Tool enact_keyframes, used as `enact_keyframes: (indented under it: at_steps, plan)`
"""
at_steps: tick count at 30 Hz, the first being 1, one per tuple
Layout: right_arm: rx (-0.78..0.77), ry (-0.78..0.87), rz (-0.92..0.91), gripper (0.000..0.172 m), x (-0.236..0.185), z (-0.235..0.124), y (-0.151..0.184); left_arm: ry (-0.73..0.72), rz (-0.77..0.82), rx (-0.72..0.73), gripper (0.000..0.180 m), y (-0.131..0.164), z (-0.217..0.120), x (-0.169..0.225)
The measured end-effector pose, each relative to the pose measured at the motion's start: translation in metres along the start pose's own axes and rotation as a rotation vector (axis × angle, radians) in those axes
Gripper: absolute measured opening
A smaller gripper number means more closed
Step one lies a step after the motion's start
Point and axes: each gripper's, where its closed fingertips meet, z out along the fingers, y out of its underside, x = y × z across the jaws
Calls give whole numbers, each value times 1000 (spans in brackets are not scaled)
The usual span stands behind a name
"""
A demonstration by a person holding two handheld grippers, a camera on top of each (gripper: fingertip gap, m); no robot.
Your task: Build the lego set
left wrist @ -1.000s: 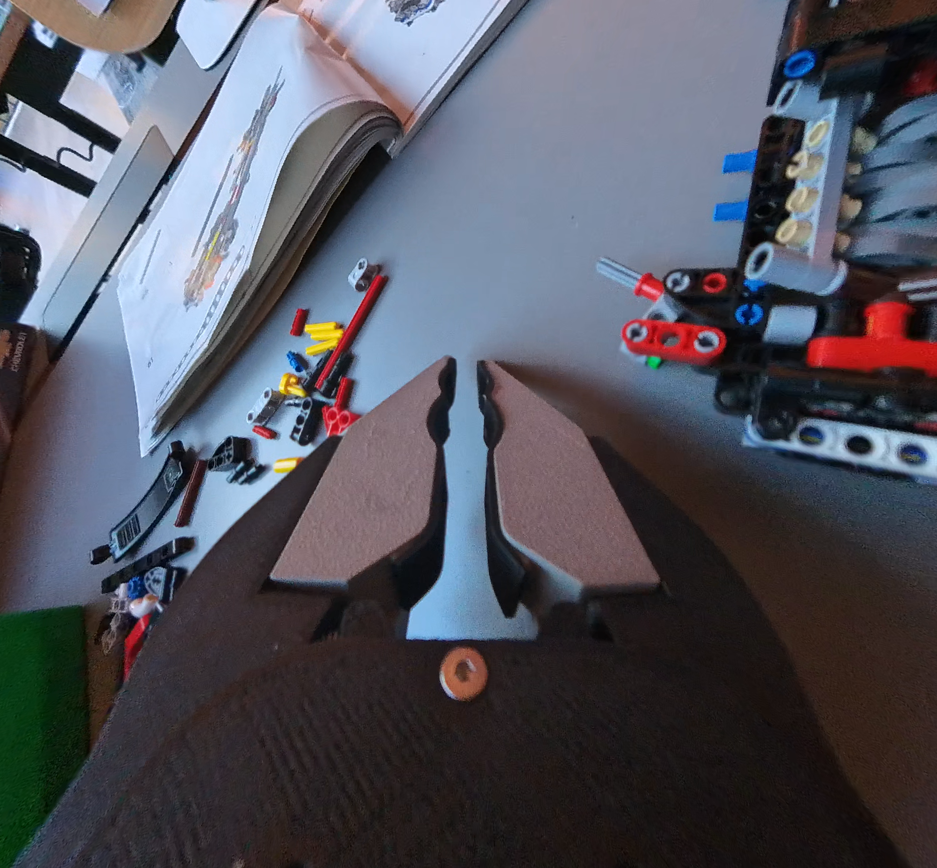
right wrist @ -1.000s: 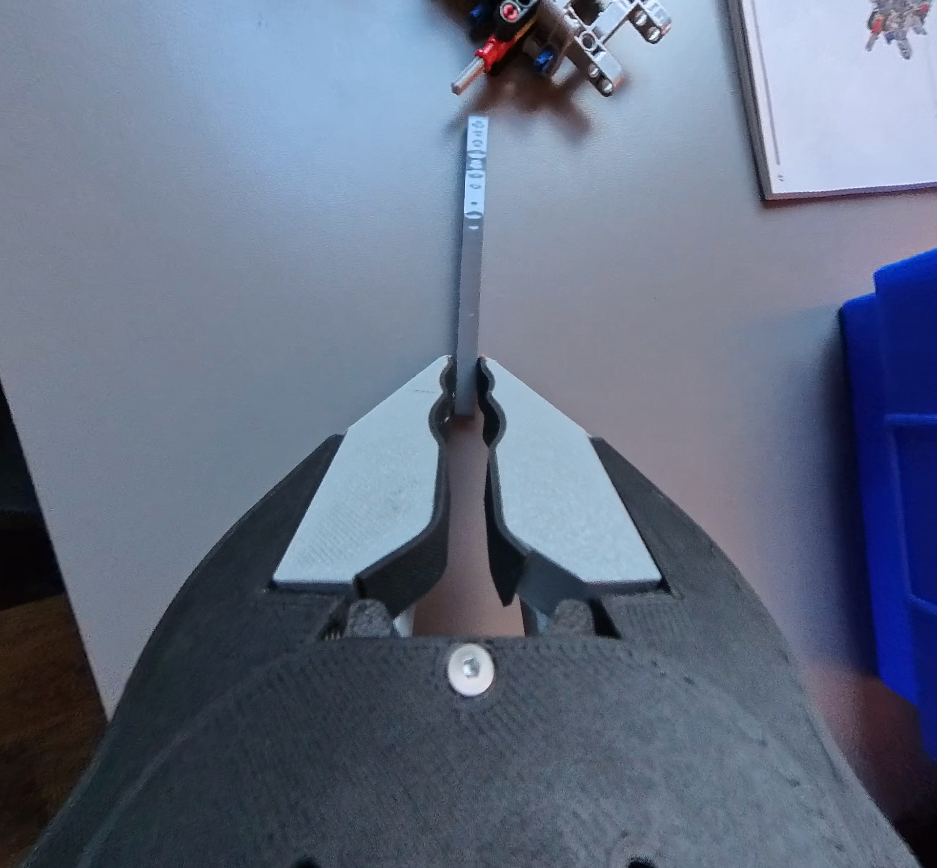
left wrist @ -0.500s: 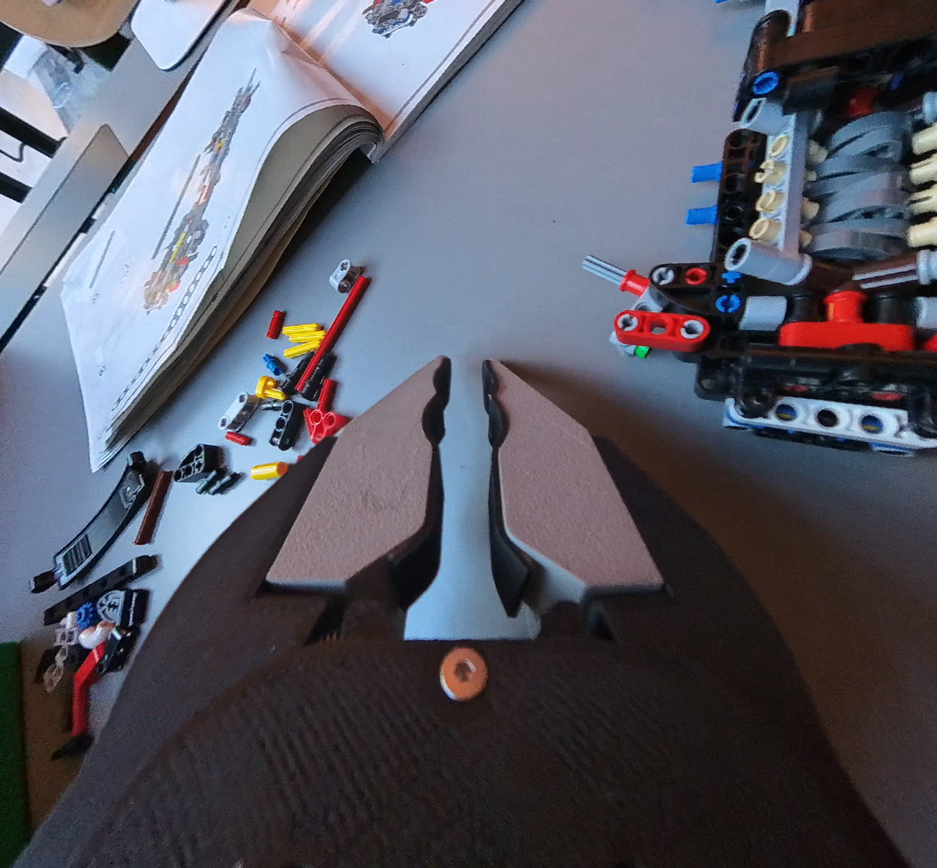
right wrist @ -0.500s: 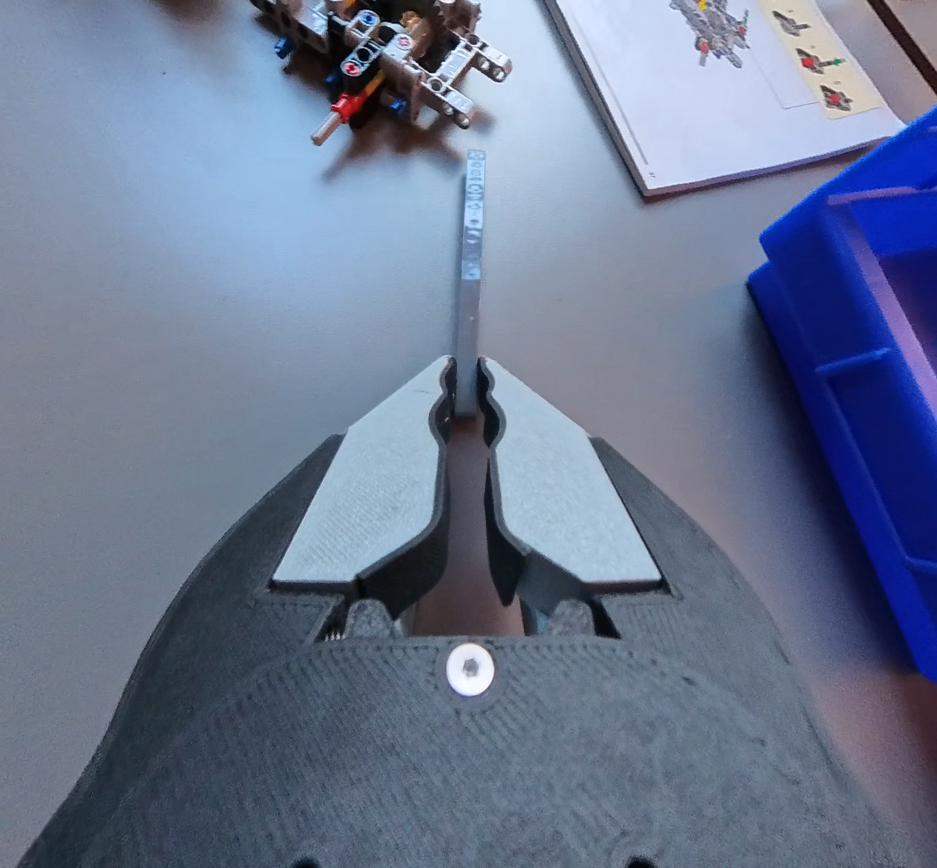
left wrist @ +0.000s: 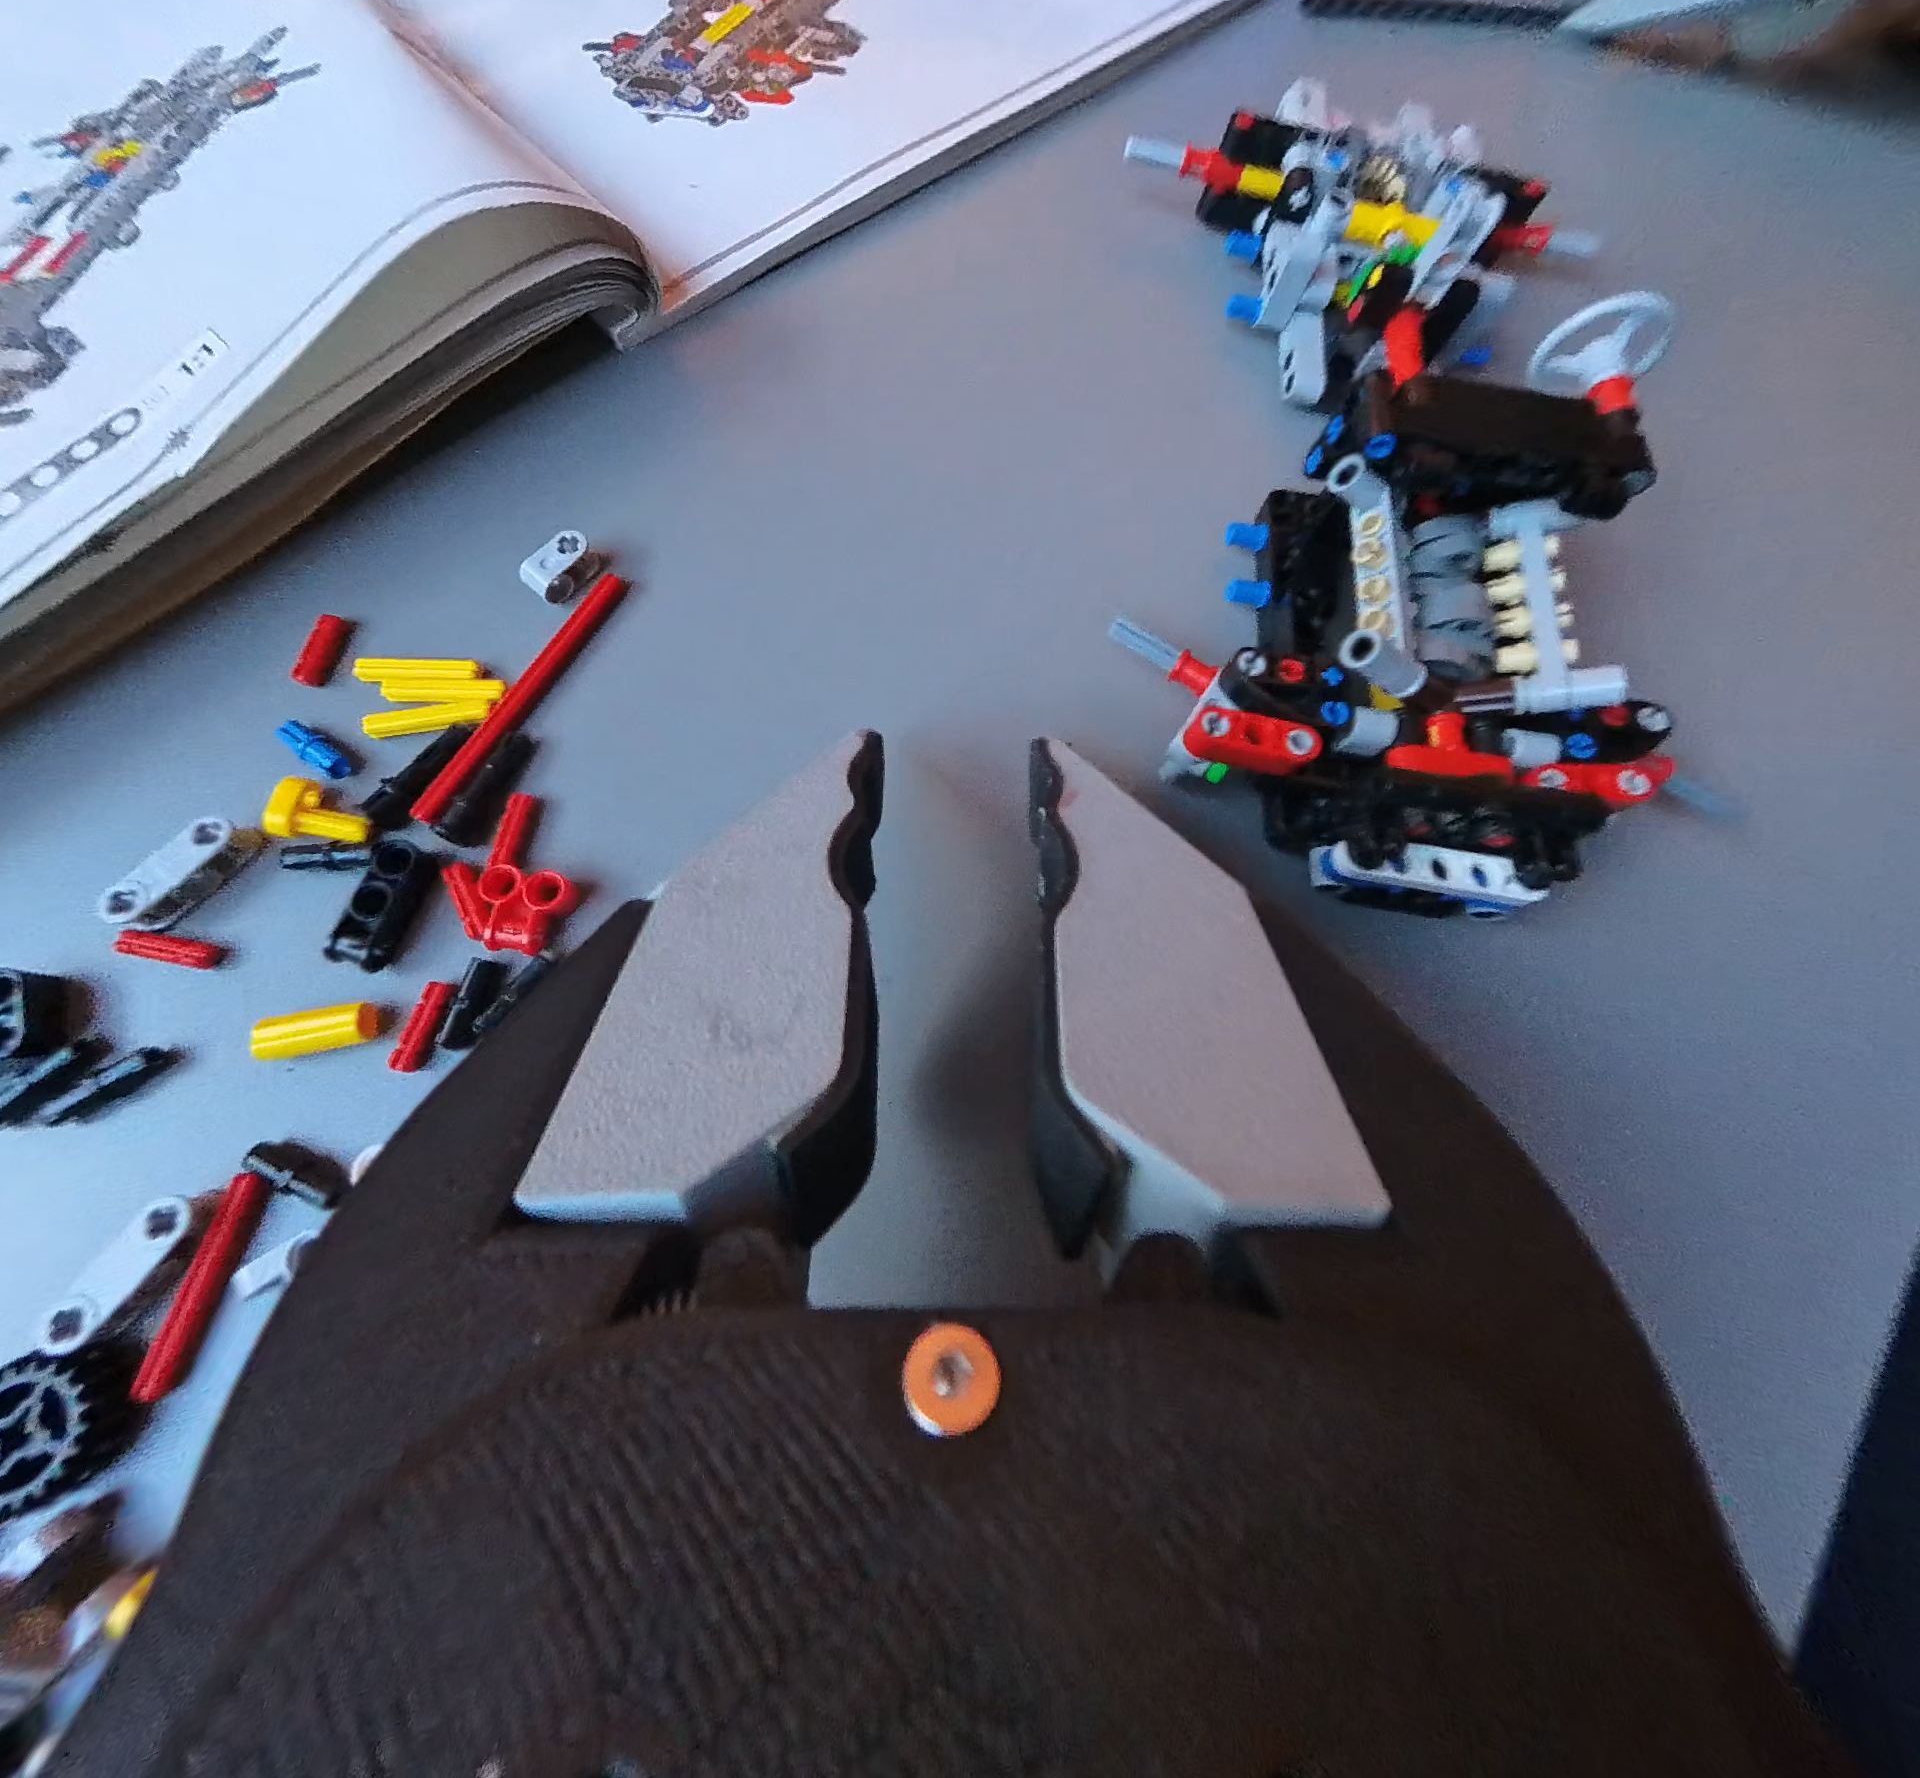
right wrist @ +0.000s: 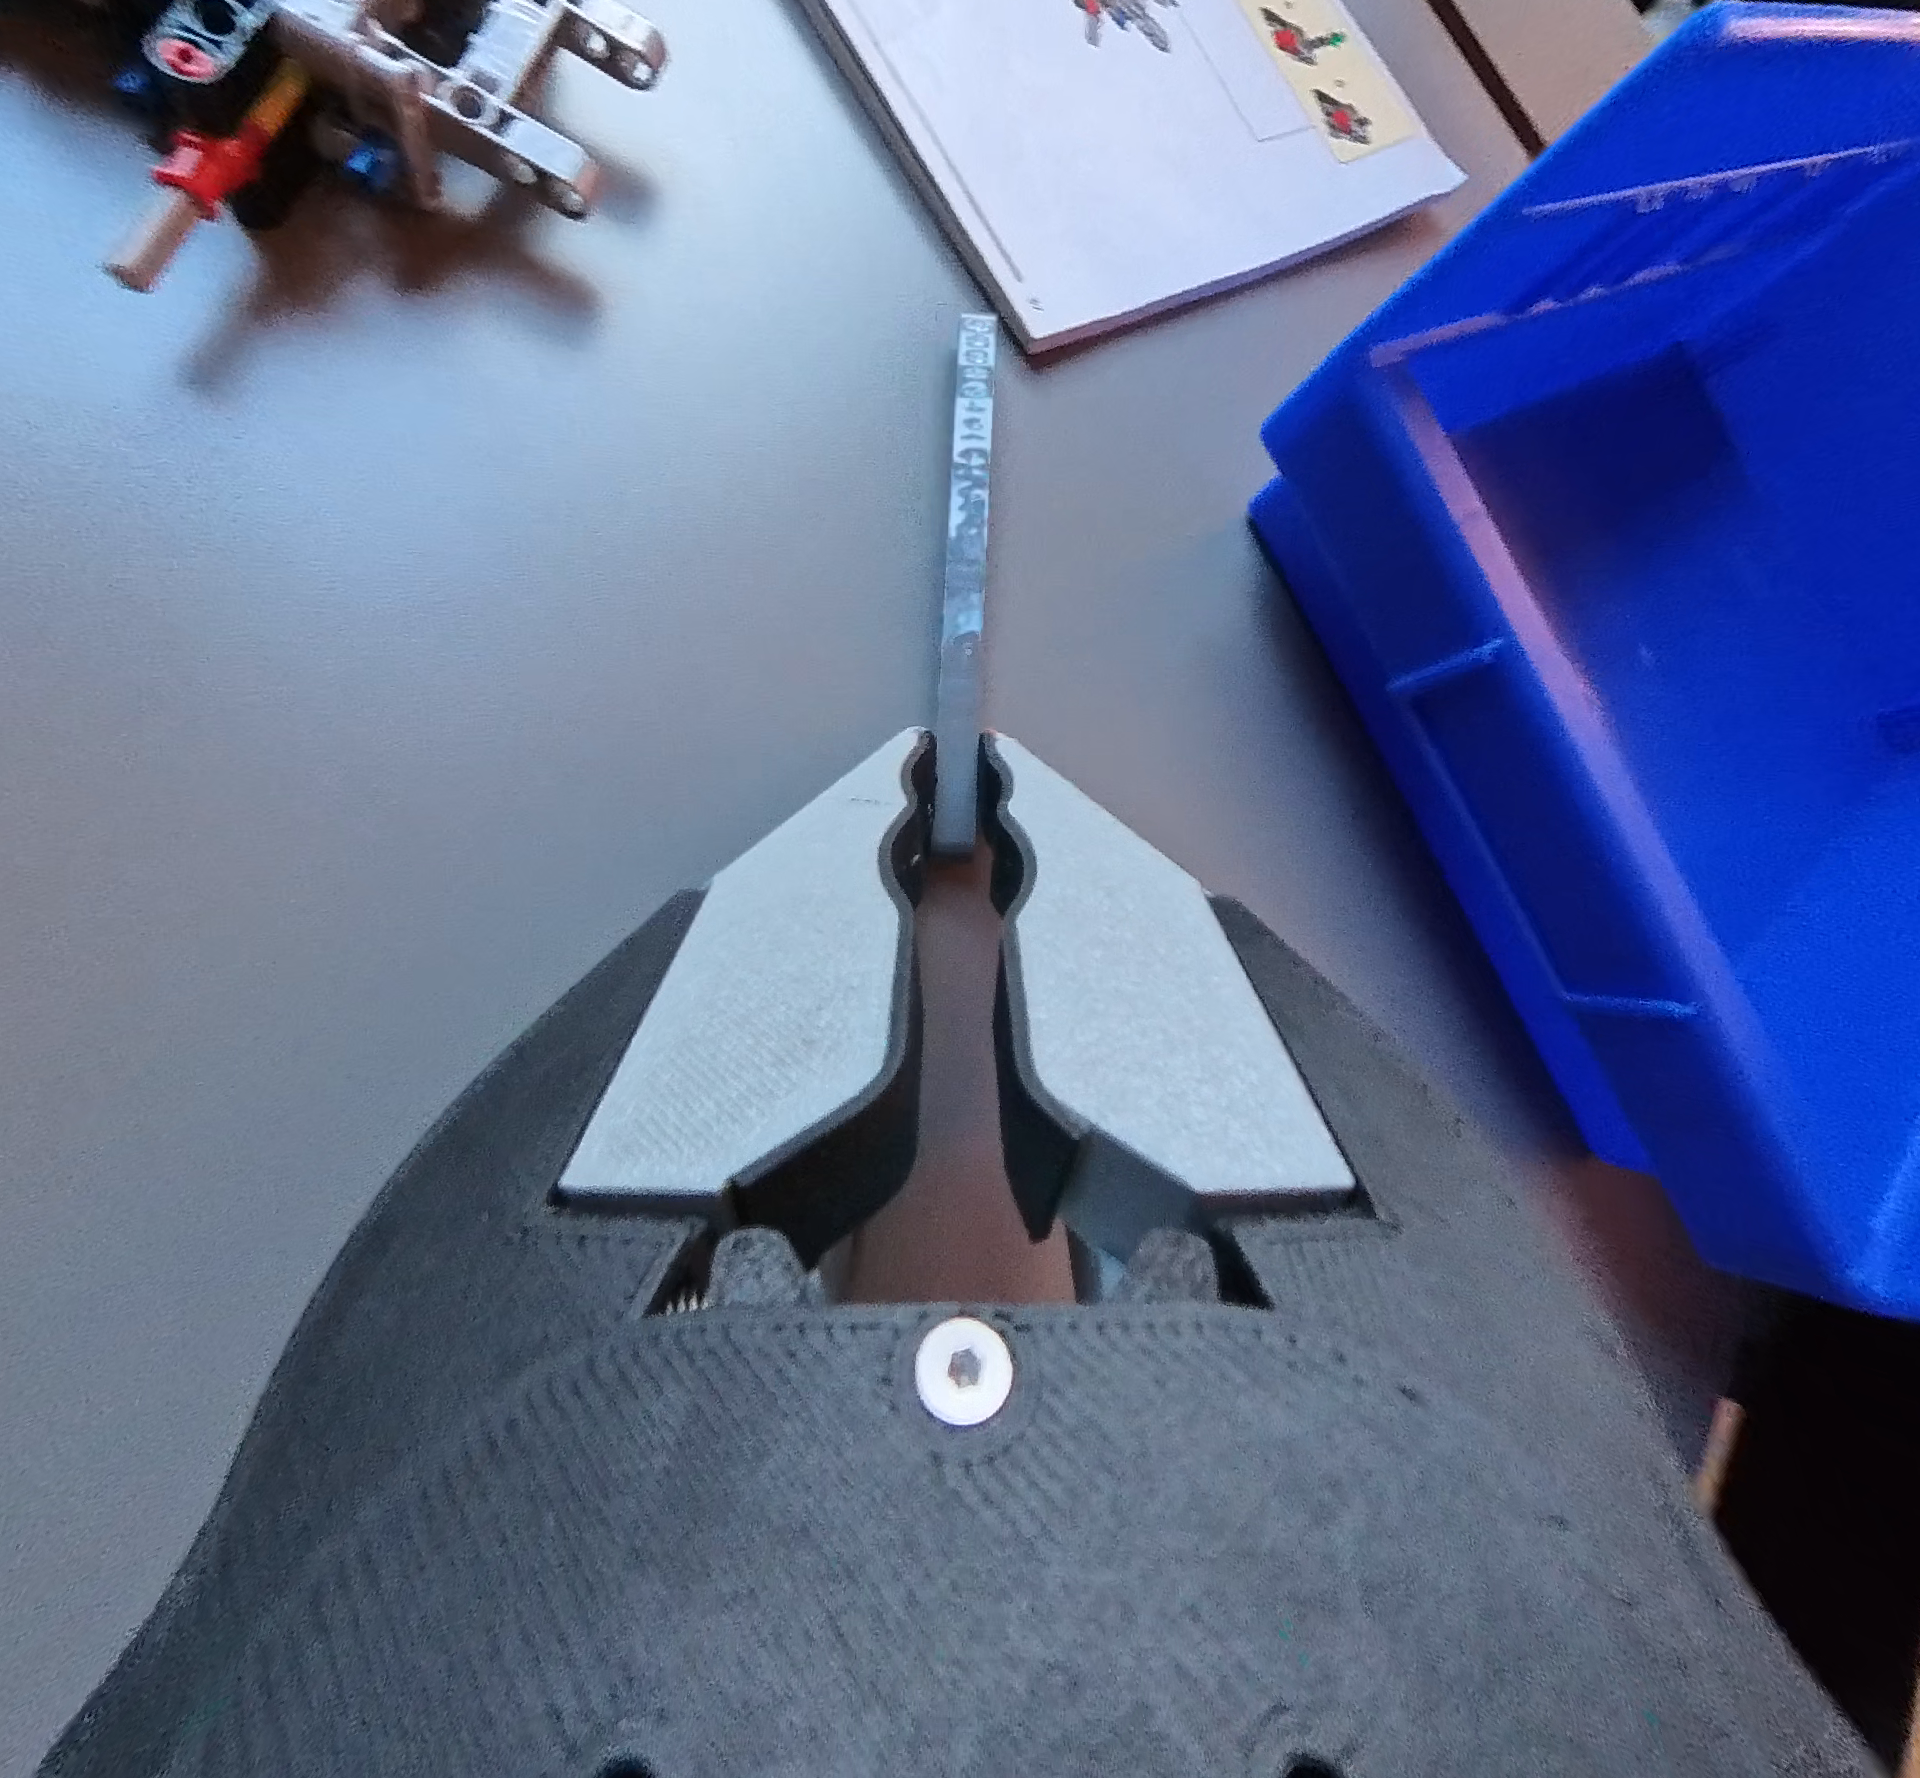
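Black ribbed gripper (left wrist: pixel 956 762); grey fingers (left wrist: pixel 727 1001)

Left gripper (left wrist: pixel 956 762): I held it with jaws parted, nothing between them, tilted down over the table.
Right gripper (right wrist: pixel 958 762): I kept both pads clamped on a thin grey beam (right wrist: pixel 966 523) pointing straight ahead.

Both views are bright enough, with soft, warm-tinted light. In the right wrist view the table (right wrist: pixel 416 689) glares pale at the left and falls off to a dull brown toward the right; the model (right wrist: pixel 312 55) casts a soft shadow toward the camera. Motion blur smears the model (left wrist: pixel 1434 585) and loose pieces (left wrist: pixel 416 793) in the left wrist view (the far corner worst). Wide-angle bending curves the booklet (left wrist: pixel 416 170) and bin (right wrist: pixel 1662 585) at the edges. The near gripper bodies stay sharp.
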Motion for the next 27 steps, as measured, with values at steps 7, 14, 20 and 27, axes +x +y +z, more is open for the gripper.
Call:
enact_keyframes:
  at_steps: [7,14,20,27]
  plan:
    - [-73,167,-25,5,22,6,6,14,105,7,27,0,-1,15]
    - [-90,199,-38,5,27,12,2,-8,154,-23,22,3,4,16]
    - [-71,171,-59,5,21,14,-4,-3,117,-3,21,-1,3,12]
    - [40,107,-29,5,15,6,-20,-47,160,2,18,-3,5,8]
